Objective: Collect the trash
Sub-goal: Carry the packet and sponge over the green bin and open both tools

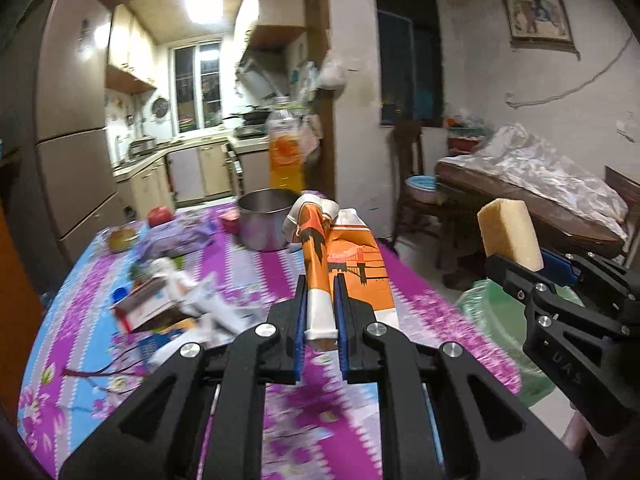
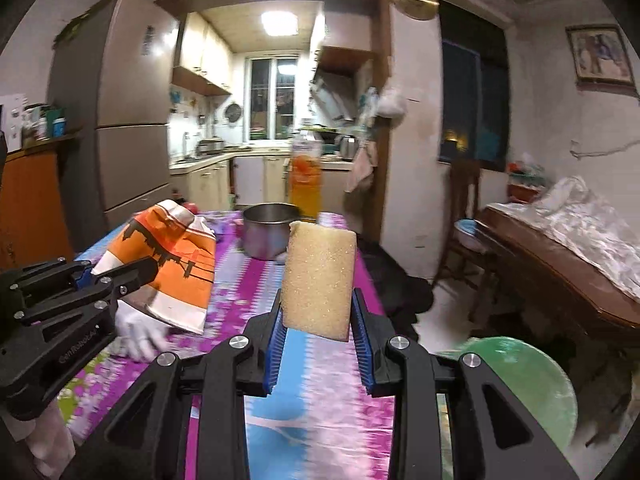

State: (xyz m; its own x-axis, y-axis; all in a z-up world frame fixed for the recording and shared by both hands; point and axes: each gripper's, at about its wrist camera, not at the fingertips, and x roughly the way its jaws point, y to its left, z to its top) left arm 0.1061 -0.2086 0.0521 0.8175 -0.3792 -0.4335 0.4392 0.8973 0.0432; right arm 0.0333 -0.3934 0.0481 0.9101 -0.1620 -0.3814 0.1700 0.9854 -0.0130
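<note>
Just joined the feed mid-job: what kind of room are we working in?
Most likely a lived-in home dining area that opens onto a small kitchen. A table under a floral cloth, a fridge beside the doorway, and kitchen cabinets with a stove beyond all point that way.

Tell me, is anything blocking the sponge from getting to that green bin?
Nothing visible does. The right tongs hold the sponge above the table edge; the green bin sits open, low to the right, with only bare floor between.
</note>
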